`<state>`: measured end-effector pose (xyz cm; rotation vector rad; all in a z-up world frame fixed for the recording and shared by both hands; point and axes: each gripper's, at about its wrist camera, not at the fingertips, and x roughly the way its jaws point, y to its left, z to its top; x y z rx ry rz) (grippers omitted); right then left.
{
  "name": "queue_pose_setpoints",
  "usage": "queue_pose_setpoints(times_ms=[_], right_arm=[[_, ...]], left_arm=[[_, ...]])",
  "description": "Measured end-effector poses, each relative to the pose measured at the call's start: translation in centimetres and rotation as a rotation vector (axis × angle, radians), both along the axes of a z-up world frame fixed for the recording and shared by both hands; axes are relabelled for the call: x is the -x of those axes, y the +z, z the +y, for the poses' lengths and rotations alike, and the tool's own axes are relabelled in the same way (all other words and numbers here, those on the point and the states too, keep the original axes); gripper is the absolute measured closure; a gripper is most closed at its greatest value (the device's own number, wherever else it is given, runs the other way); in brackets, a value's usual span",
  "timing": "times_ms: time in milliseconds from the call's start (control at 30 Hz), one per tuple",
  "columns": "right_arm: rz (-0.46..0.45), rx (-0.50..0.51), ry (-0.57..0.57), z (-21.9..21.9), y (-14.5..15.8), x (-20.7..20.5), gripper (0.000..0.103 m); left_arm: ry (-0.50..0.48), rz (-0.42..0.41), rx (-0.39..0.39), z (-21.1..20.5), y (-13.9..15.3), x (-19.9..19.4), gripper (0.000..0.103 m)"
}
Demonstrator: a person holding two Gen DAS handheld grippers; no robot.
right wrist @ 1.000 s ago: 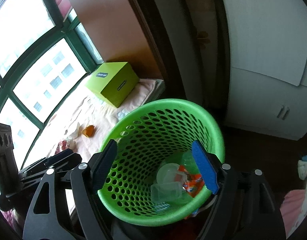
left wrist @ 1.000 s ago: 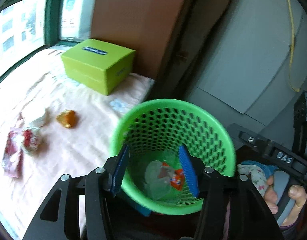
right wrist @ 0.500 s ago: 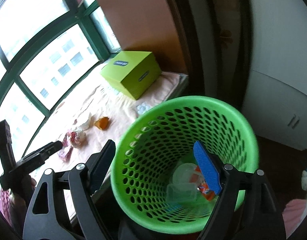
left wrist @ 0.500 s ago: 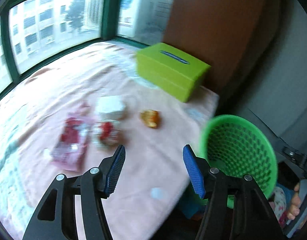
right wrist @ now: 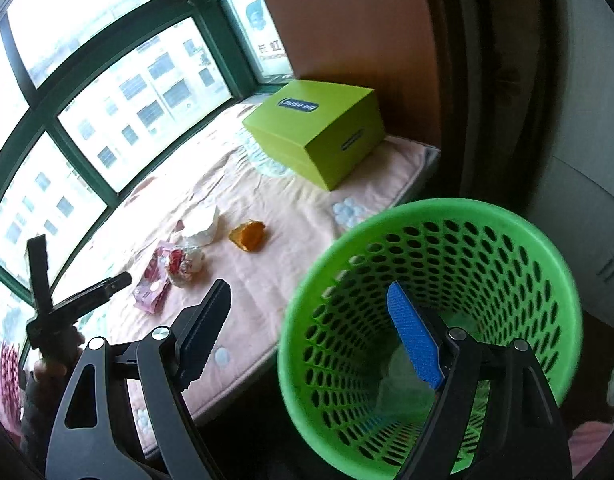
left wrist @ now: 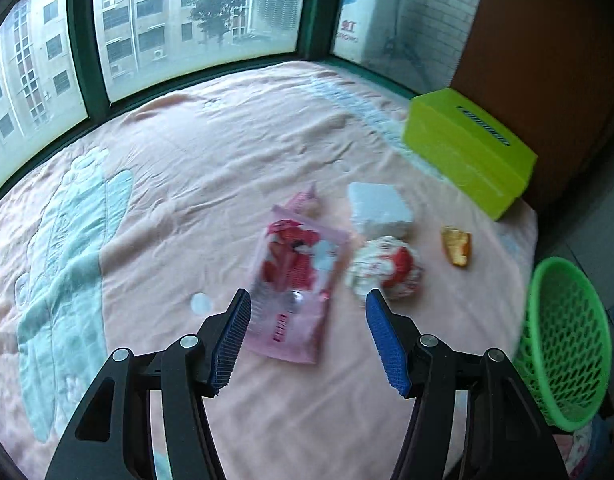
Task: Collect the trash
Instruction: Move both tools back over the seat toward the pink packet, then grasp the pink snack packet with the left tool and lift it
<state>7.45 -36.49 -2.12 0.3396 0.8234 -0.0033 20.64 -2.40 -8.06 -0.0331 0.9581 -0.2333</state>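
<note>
Two tools of ours, both agape and empty: left tool (left wrist: 307, 340) above pink wrapper (left wrist: 295, 280), right tool (right wrist: 311, 328) astride green basket (right wrist: 507, 232) rim.

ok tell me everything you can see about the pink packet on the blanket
The pink packet is a flat, glossy pouch, plastic by its look, printed with red and white artwork and a line of red lettering near its near end. It lies flat on the peach blanket, slightly skewed, far end torn or crumpled. A crumpled red-and-white wrapper sits close on its right; whether they touch is unclear. The left gripper hovers open just short of it, not touching.
</note>
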Motion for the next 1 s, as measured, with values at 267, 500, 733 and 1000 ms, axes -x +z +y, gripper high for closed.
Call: queue_pose_setpoints(times_ms=[267, 500, 733, 1000], right_arm=[[0.025, 0.006, 0.044, 2.5, -0.4, -2.0, 0.023], [0.046, 0.004, 0.096, 5.1, -0.9, -4.4, 0.023], [0.061, -0.007, 0.159, 8.2, -1.5, -6.8, 0.023], [0.088, -0.013, 0.215, 11.4, -2.8, -9.6, 0.023]], left_arm=[[0.009, 0.042, -0.006, 1.3, -2.4, -2.8, 0.048], [0.006, 0.081, 0.001, 2.0, -4.2, -4.4, 0.05], [-0.009, 0.103, 0.034, 2.5, -5.3, -5.0, 0.066], [-0.009, 0.104, 0.055, 3.4, -5.7, -4.7, 0.093]])
